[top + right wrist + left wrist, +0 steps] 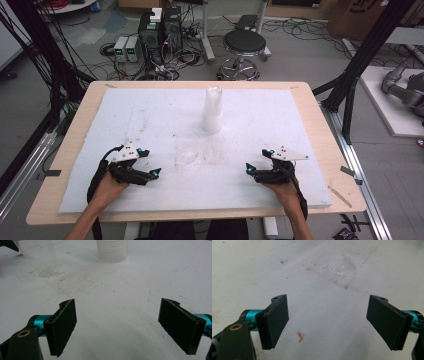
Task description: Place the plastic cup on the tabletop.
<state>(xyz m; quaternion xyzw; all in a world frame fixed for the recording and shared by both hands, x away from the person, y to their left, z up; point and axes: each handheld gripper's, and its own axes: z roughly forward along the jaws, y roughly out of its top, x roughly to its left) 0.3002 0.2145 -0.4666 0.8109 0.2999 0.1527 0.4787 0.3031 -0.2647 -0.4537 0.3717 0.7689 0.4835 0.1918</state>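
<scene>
Both tools are let go and hold nothing: the left gripper (156, 172) and the right gripper (247, 168) sit near the front edge of the white foam mat (150, 115). Between them lies a small clear plastic lid (188, 157), thin, light, slippery and bendy; pinch its rim. A tall stack of clear ribbed plastic cups (212, 110) stands toward the back edge, light and easily squashed.

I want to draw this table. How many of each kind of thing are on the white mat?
Stack of clear plastic cups: 1
Single clear cup or lid lying flat: 1
Hand-held grippers, left gripper and right gripper: 2
Total: 4
</scene>
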